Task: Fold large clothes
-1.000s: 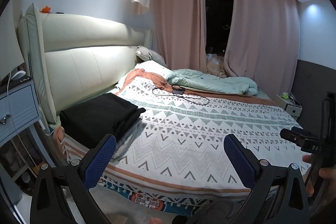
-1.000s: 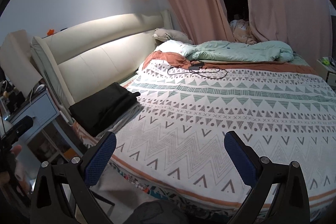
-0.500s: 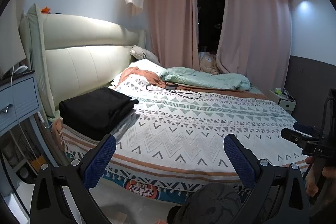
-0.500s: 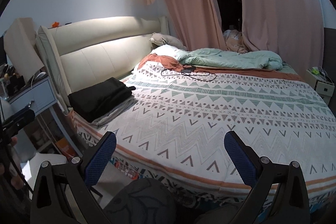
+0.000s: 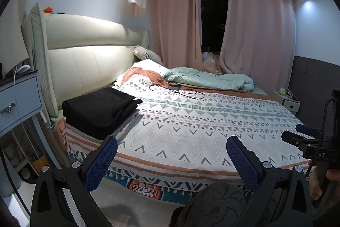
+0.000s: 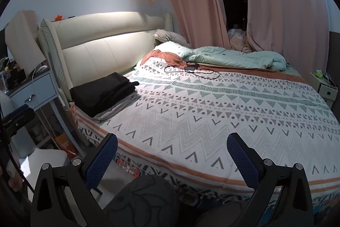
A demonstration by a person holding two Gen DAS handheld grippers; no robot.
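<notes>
A folded black garment (image 5: 99,109) (image 6: 104,92) lies on a folded grey one (image 6: 119,109) at the bed's near left corner by the headboard. My left gripper (image 5: 171,161) stands open off the bed's foot edge, nothing between its blue pads. My right gripper (image 6: 172,157) is open too, held back from the same edge and empty. A dark patterned cloth (image 5: 214,204) (image 6: 144,201) sits low in front of both grippers, below the mattress edge. In the left wrist view the other gripper (image 5: 308,142) shows at the right, held by a hand.
The patterned bedspread (image 6: 212,112) covers the bed. A black charger and cable (image 6: 191,70) lie near the pillows, with a crumpled mint duvet (image 6: 235,56) behind. A blue nightstand (image 5: 19,99) stands at left, a small side table (image 6: 323,82) at far right, pink curtains behind.
Both grippers have drawn back and lowered from over the bed to beyond its foot edge. The dark patterned cloth has come into view below them. Both stayed open.
</notes>
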